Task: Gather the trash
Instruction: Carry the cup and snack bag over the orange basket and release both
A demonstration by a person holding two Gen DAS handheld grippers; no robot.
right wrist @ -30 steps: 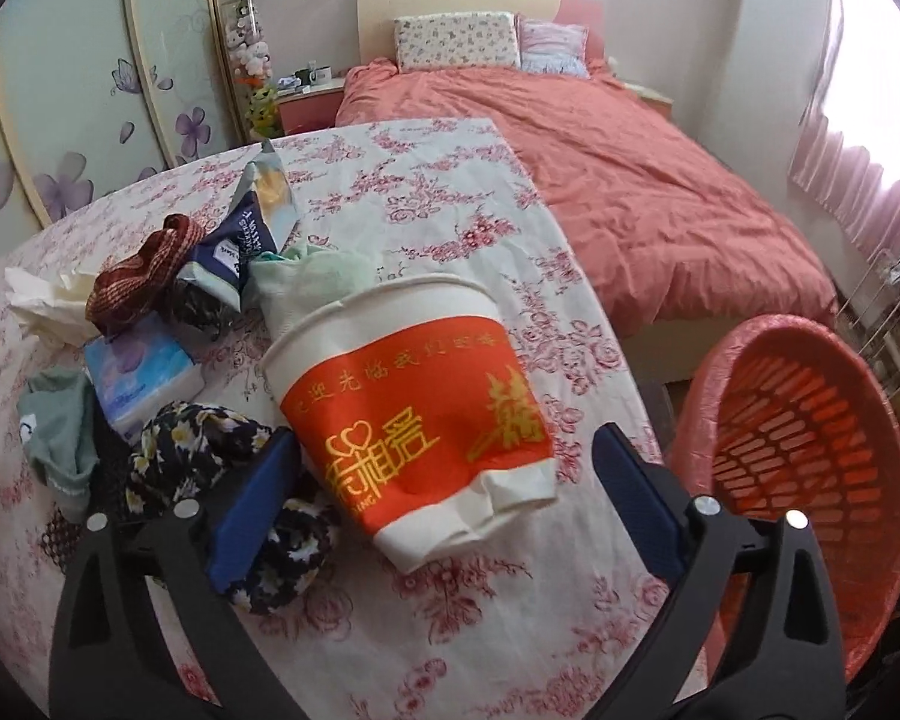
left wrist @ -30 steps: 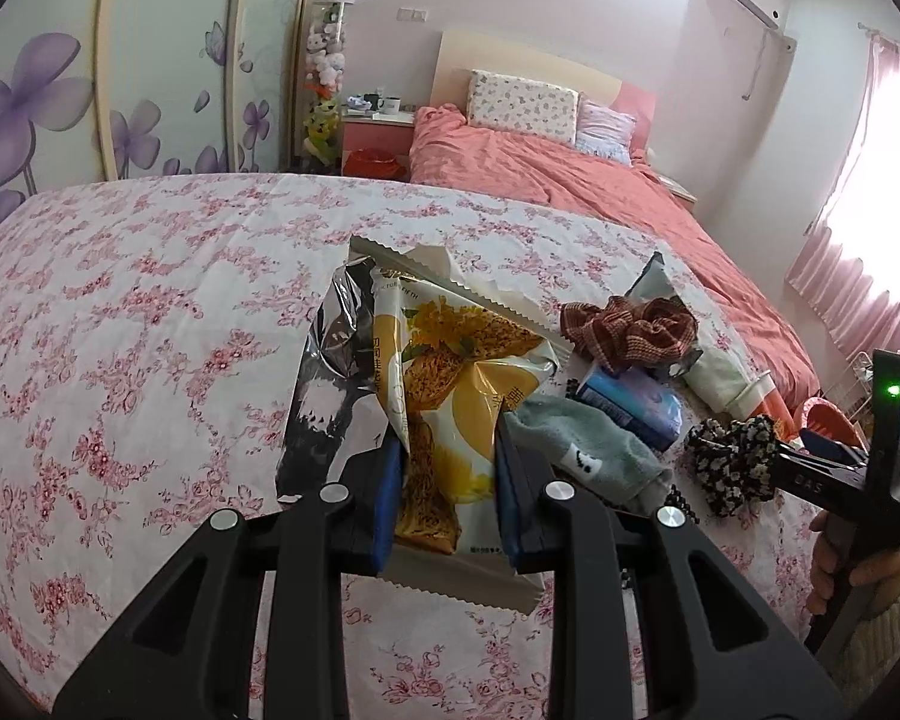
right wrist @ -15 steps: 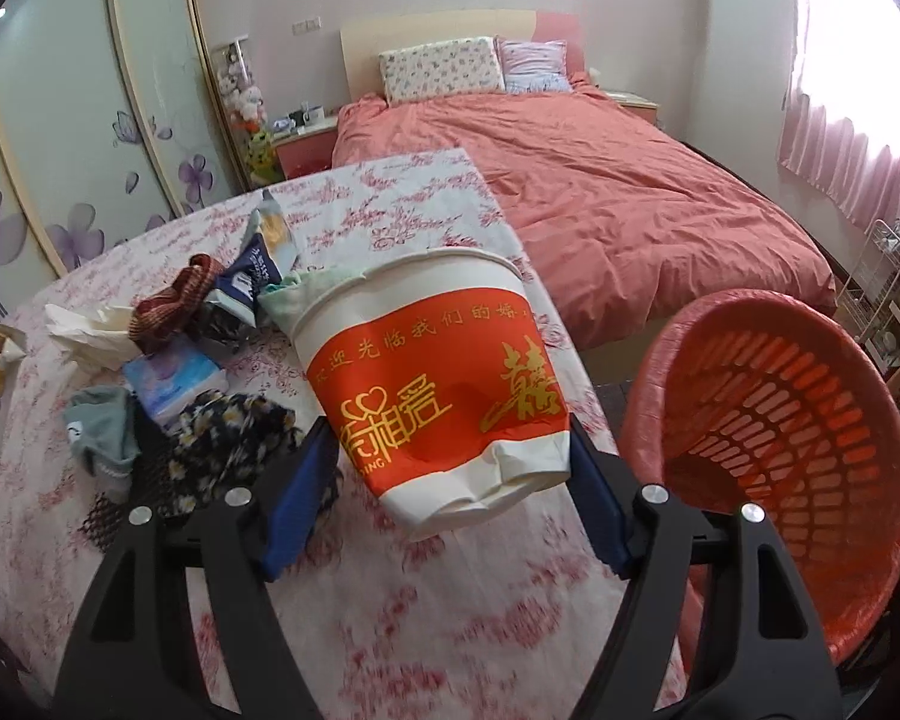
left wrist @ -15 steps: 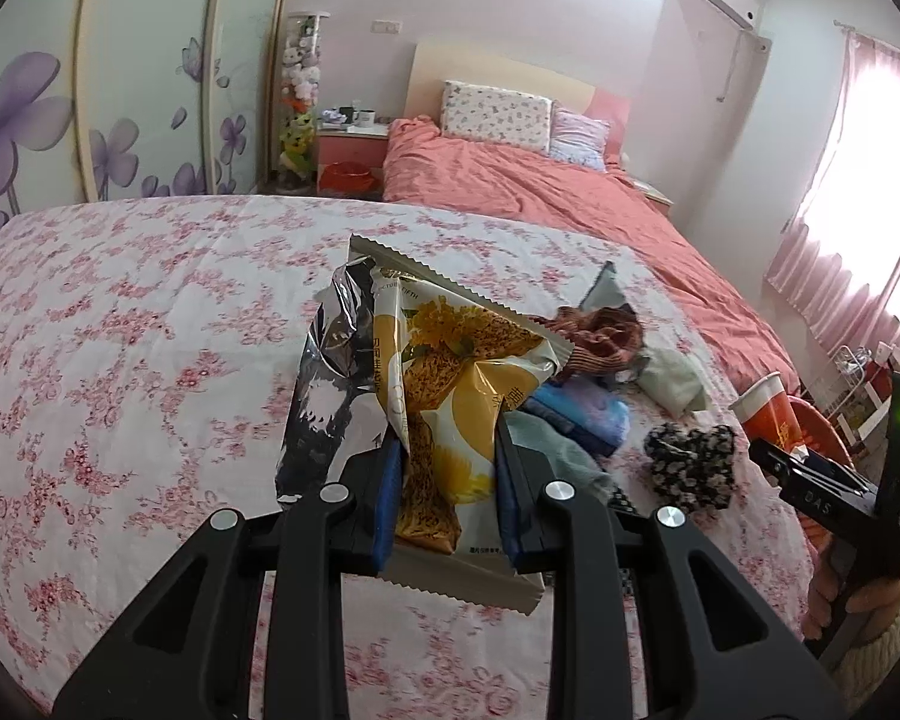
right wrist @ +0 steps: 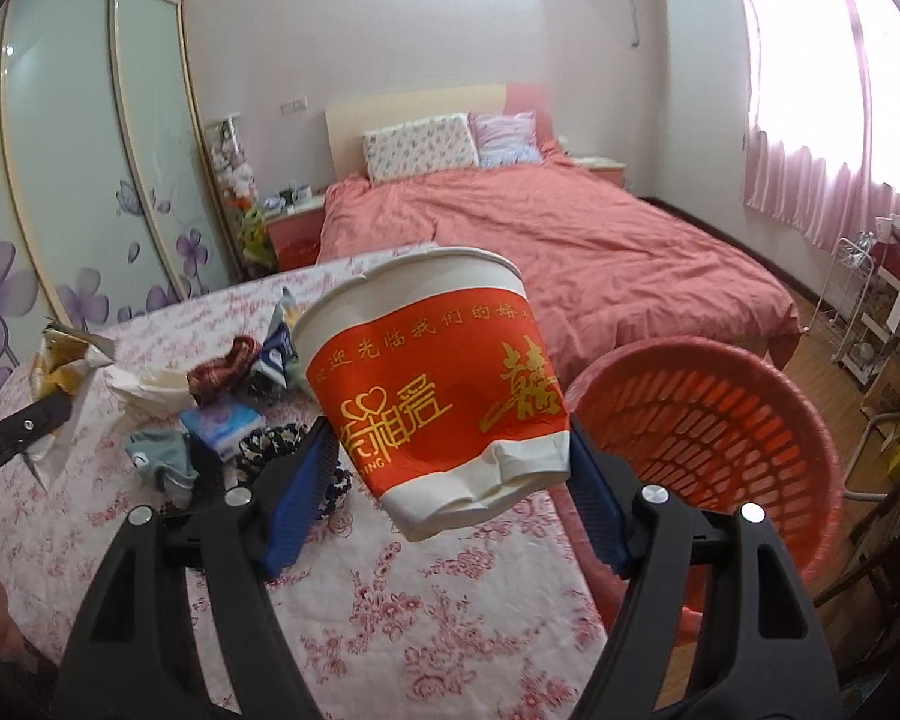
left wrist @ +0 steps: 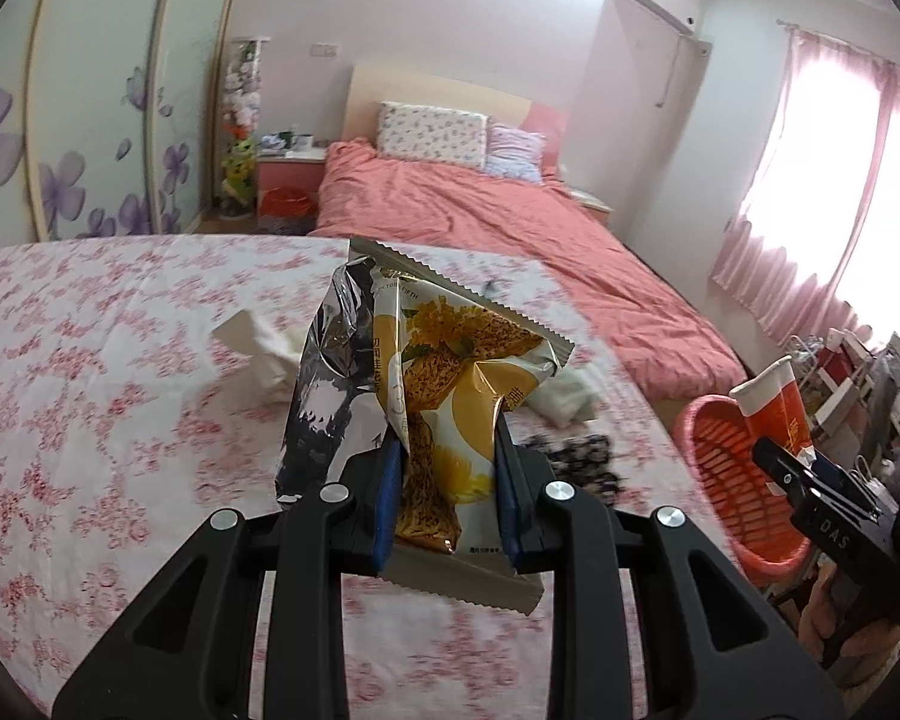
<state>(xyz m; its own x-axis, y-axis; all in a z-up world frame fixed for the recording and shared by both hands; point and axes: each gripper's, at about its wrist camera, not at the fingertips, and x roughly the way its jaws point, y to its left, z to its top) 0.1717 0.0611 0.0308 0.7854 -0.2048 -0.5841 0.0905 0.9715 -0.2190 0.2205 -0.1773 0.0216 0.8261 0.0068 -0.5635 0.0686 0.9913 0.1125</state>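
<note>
A yellow snack wrapper [left wrist: 450, 408] is pinched in my left gripper [left wrist: 447, 495], while my right gripper [right wrist: 450, 480] clamps a crumpled red paper cup [right wrist: 432, 396] beside the red basket [right wrist: 720, 420].

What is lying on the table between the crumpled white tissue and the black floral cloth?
In the right wrist view, between the crumpled white tissue and the black floral cloth, lie a red plaid cloth and a blue tissue pack.

Our left claw [left wrist: 447, 498] and right claw [right wrist: 450, 498]: black plastic frames, blue pads, silver screws; "DAS" lettering on the right one's side.
</note>
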